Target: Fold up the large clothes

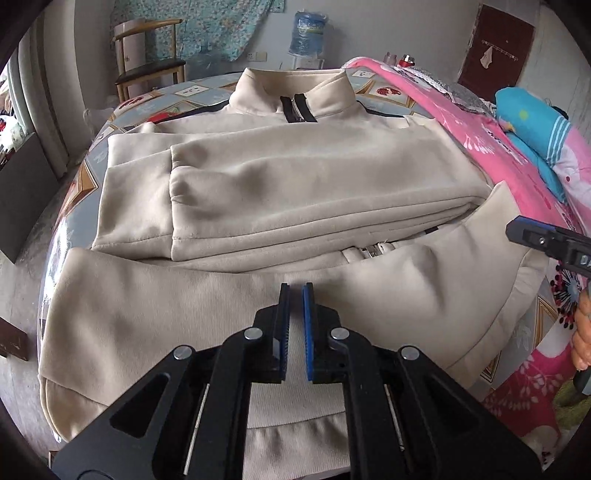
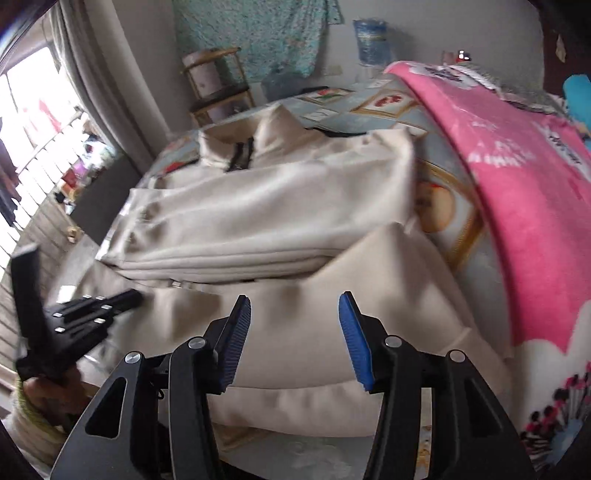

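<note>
On the bed, over a patterned sheet, a cream zip-up jacket lies flat with its stand-up collar at the far end and its hem nearest the cameras. Both sleeves are folded across the chest, one layered on the other, their cuffs ending toward the left side of the left wrist view. Below them the lower body of the jacket spreads wide, with the zipper end showing at the edge of the folded sleeves.

The left gripper hovers over the lower middle of the jacket, its jaws clenched almost together with only a thin slit between the pads, and no cloth is seen caught in them. The right gripper is over the lower right part of the jacket; its jaws stand parted, released, with nothing between the blue pads, only the cream cloth beneath. In the right wrist view, which is blurred, the left gripper shows at the lower left, held by a hand in a pale knitted sleeve.

A pink blanket lies along the right side of the bed, just beside the jacket. Against the far wall stand a wooden chair and a blue water bottle.
</note>
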{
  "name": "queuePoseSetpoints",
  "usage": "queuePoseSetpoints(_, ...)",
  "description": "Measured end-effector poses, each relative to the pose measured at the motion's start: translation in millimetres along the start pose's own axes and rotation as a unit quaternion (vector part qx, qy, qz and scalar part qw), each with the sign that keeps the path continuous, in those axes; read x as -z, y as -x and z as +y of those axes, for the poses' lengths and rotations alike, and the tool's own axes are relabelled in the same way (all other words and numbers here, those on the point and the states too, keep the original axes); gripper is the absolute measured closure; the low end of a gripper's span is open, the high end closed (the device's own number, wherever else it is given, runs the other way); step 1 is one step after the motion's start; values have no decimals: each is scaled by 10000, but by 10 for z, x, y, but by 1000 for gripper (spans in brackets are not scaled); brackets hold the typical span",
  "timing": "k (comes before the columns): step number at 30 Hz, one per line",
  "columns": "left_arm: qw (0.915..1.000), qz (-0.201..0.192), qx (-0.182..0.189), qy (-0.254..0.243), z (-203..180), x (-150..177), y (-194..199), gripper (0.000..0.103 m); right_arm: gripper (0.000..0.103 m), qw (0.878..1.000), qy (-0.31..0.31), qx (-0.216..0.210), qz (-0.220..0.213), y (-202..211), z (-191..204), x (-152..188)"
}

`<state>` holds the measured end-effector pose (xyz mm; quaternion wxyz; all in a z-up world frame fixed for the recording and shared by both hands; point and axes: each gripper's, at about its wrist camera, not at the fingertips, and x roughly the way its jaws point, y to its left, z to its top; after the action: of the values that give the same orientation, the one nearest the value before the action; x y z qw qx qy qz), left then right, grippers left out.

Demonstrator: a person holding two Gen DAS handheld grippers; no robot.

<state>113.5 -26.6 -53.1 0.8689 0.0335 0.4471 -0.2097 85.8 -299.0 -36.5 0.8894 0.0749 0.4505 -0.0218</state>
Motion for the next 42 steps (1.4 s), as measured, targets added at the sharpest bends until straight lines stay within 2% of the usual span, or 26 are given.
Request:
queuePoseSetpoints(2, 10000, -8, -1, 29, 29, 3, 17, 95, 54, 9994, 97, 331, 32, -119, -10, -1)
queuePoseSetpoints(5, 10000, -40, -32, -8, 25, 6, 21, 95, 54, 9988, 95, 478, 65, -246, -37, 5)
queuePoseSetpoints(6, 9999, -59, -67, -50, 11, 10, 20, 95, 60, 9983, 154, 567, 42, -291, -7, -1)
queuePoseSetpoints(7, 9999, -79, -103, -98, -3, 12, 19, 95, 74, 9974, 223, 677, 43, -329, 26, -1)
queuePoseSetpoints(8, 9997, -118, -150, -171, -21, 21, 18, 95, 80, 9966, 317, 763, 22, -345, 63, 1)
queuePoseSetpoints(9, 9995, -157, -179, -229, -36, 27, 16, 95, 97, 9967, 322, 750, -25, -336, 76, 13)
queuePoseSetpoints(11, 9988, -254, -225, -358, -56, 51, 20, 95, 99, 9964, 236, 792, -184, -289, 81, -1)
queuePoseSetpoints(14, 9977, -359, -258, -517, -78, 72, 31, 96, 100, 9934, 214, 906, -667, -20, 154, -45)
queuePoseSetpoints(17, 9979, -397, -221, -458, -61, 59, 32, 98, 100, 9883, 225, 1089, -1043, 156, 208, -154)
queuePoseSetpoints(19, 9981, -416, -193, -413, -41, 34, 14, 98, 100, 9883, 219, 1159, -964, 48, 188, -199)
queuePoseSetpoints(21, 9981, -433, -191, -391, -25, 6, -9, 99, 100, 9903, 175, 1200, -671, -210, 135, -192)
queuePoseSetpoints(23, 9980, -458, -185, -384, -12, -5, -24, 99, 100, 9883, 302, 1421, -458, -441, 127, -135)
queuePoseSetpoints(26, 9977, -484, -235, -405, -24, -9, -36, 100, 100, 9803, 651, 1798, -495, -460, 261, -107)
queuePoseSetpoints(27, 9976, -493, -261, -421, -31, -9, -37, 100, 100, 9809, 623, 1771, -499, -408, 259, -117)
queuePoseSetpoints(29, 9975, -498, -264, -419, -31, -8, -39, 100, 100, 9854, 468, 1509, -633, -188, 232, -144)
queuePoseSetpoints(32, 9975, -498, -257, -431, -34, -10, -41, 100, 94, 9869, 369, 1237, -963, 180, 241, -151)
queuePoseSetpoints(33, 9974, -502, -266, -433, -36, -9, -41, 100, 86, 9887, 354, 1050, -1011, 268, 264, -143)
queuePoseSetpoints(34, 9974, -499, -273, -435, -35, -8, -40, 100, 72, 9924, 319, 691, -968, 312, 294, -131)
queuePoseSetpoints(36, 9974, -503, -277, -446, -38, -10, -39, 100, 60, 9970, 283, -310, -648, 262, 381, -113)
queuePoseSetpoints(38, 9976, -499, -246, -407, -32, -15, -36, 100, 60, 9938, 235, -1064, -208, 106, 542, -75)
queuePoseSetpoints(40, 9981, -495, -175, -336, -14, -18, -30, 101, 60, 9882, 323, -1442, 410, -150, 745, -66)
queuePoseSetpoints(42, 9984, -498, -49, -252, 25, -22, -29, 101, 60, 9866, 416, -1433, 667, -329, 882, -64)
